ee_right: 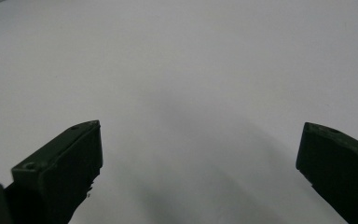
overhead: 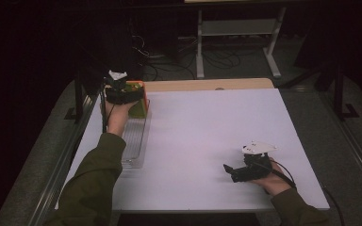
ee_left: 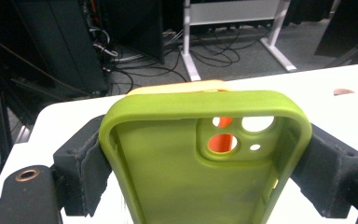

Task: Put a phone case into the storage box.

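Observation:
A green phone case (ee_left: 168, 186) is clamped by its two long edges between the black pads (ee_left: 91, 163) of my left gripper (ee_left: 205, 161). Its open inside and camera cut-out face the camera. Behind it stands an orange case (ee_left: 177, 87), also visible through the cut-out. In the high view my left gripper (overhead: 122, 94) hangs at the far left of the table with the green case (overhead: 140, 109) above the far end of a clear plastic tray (overhead: 134, 141), beside the orange case (overhead: 135, 84). My right gripper (overhead: 228, 170) rests low near the front right, open over bare table (ee_right: 200, 158).
The white table top (overhead: 207, 132) spreads between both hands. A wooden strip (overhead: 207, 84) runs along its far edge. Beyond it the dark floor holds cables and a white desk frame (overhead: 235, 42). A metal rail (overhead: 61, 165) borders the table's left side.

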A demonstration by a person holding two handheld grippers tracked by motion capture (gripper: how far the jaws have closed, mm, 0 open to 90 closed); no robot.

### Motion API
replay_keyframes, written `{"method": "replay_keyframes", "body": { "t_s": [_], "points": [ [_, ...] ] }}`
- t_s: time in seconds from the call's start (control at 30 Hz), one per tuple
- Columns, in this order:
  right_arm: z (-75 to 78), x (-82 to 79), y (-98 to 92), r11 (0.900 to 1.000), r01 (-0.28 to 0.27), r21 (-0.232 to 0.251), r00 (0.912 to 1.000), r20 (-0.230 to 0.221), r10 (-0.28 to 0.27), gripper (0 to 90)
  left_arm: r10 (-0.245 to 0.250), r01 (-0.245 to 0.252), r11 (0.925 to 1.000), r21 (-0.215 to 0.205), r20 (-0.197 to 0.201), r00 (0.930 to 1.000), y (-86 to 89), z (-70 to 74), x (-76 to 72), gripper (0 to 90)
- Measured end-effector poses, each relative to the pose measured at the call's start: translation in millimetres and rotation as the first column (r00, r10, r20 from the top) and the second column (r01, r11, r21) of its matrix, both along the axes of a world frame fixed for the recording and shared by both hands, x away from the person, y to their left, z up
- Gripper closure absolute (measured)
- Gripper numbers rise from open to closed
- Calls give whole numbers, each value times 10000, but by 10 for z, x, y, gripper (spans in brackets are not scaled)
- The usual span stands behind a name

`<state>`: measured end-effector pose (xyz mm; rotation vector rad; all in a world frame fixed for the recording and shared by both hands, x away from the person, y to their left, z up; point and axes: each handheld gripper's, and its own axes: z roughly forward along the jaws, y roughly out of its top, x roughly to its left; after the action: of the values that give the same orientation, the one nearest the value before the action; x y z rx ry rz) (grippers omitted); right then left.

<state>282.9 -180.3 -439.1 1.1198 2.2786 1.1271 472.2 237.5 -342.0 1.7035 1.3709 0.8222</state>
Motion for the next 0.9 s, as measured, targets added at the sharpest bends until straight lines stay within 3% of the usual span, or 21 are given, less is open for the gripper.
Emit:
{"method": "replay_keyframes", "body": {
  "t_s": [0.1, 0.13, 0.2, 0.4, 0.57, 0.67, 0.9],
  "points": [
    [0, 0, 1, 10000, -3, 0, 10000, -10, 3, 0, 85, -82, 9998, 171, -173, 9998, 4, -37, 23, 149],
    [0, 1, 1, 10000, 2, 14, 10000, -10, -2, 0, 197, -198, 9998, -32, -84, 9998, -13, -58, 38, 149],
    [0, 2, 0, 10000, -3, 17, 10000, -8, 3, 0, 293, -293, 9996, -19, -99, 9995, -24, -87, 57, 149],
    [2, -2, -9, 10000, -24, 5, 10000, -16, 24, 0, 321, -305, 9988, 394, -400, 9987, -41, -148, 92, 148],
    [2, 4, -17, 10000, -17, -15, 9999, 104, 17, 0, 386, -362, 9981, 503, -491, 9980, -47, -187, 122, 146],
    [1, 5, -15, 10000, -49, -28, 9999, 115, 49, 0, 508, -487, 9978, 451, -456, 9977, -61, -214, 140, 145],
    [1, 3, -14, 10000, -20, 1, 10000, 64, 20, 0, 540, -507, 9958, 765, -428, 9976, -68, -244, 170, 141]
  ]
}}
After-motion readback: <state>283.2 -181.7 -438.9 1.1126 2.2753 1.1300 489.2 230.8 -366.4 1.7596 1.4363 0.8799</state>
